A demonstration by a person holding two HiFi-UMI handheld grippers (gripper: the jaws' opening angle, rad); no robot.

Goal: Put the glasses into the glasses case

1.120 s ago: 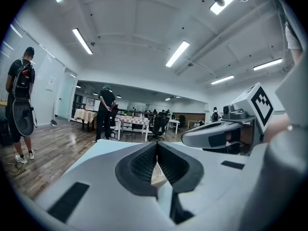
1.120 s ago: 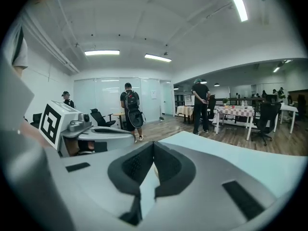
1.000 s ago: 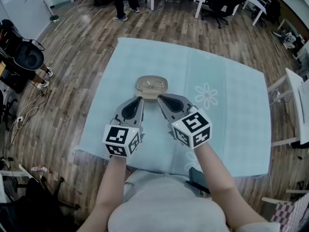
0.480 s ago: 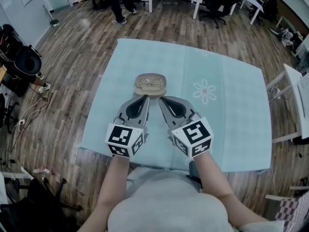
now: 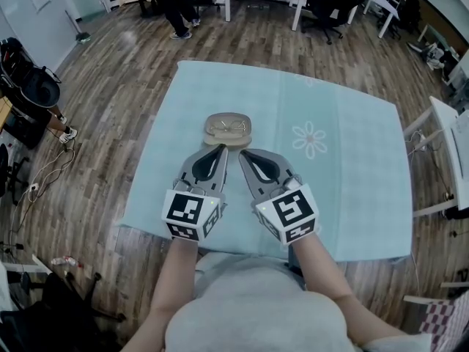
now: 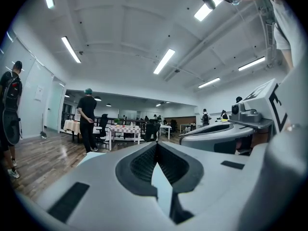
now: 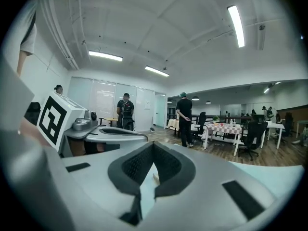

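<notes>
A tan glasses case (image 5: 228,129) lies open on the light blue tablecloth (image 5: 344,167), and the glasses (image 5: 229,127) rest inside it. My left gripper (image 5: 222,148) and right gripper (image 5: 242,154) sit side by side just short of the case's near edge, both pointing at it and neither touching it. In the left gripper view the left gripper (image 6: 157,143) has its jaws shut with nothing between them. The right gripper (image 7: 153,143) is shut and empty too in the right gripper view. Both look out level over the table, so the case is hidden below the jaws in those views.
The table's near edge (image 5: 220,244) runs under my forearms. A white chair (image 5: 443,160) stands off the table's right side and dark equipment (image 5: 33,86) sits on the floor at left. People (image 6: 89,121) stand among desks and chairs at the far end of the room.
Both grippers have drawn back a little from the case's near edge toward me and risen slightly, staying shut. The case with the glasses has kept its place.
</notes>
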